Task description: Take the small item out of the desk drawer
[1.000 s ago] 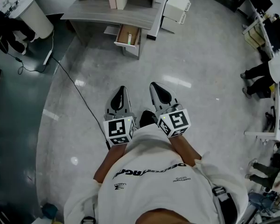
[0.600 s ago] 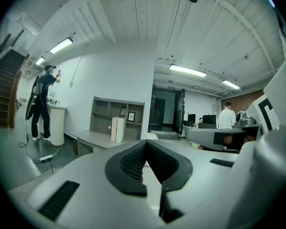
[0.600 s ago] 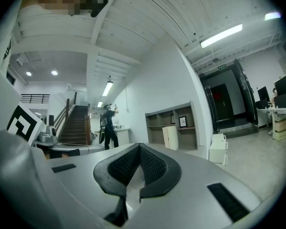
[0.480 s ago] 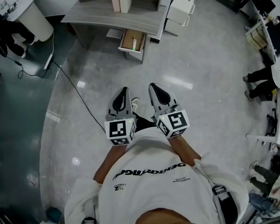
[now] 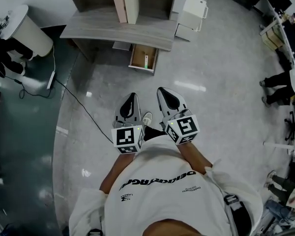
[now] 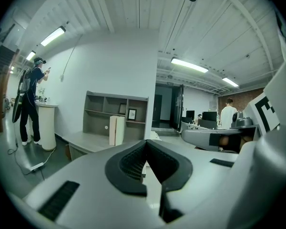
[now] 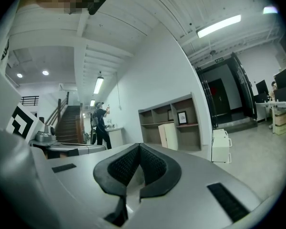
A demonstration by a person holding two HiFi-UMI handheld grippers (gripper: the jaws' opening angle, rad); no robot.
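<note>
Two grippers hang empty in front of you, the left gripper [image 5: 130, 97] and the right gripper [image 5: 163, 90], each with its fingers pressed together on nothing. You are at the approach step: the drawer [image 5: 137, 57] under the table [image 5: 113, 28] stands open well ahead, and the small item [image 5: 146, 61] lies along its right side. Next you need to step closer, spread one pair of fingers and reach down in. Only the head view shows the drawer's inside; the gripper views show the shelves [image 6: 115, 112] above the table instead
</note>
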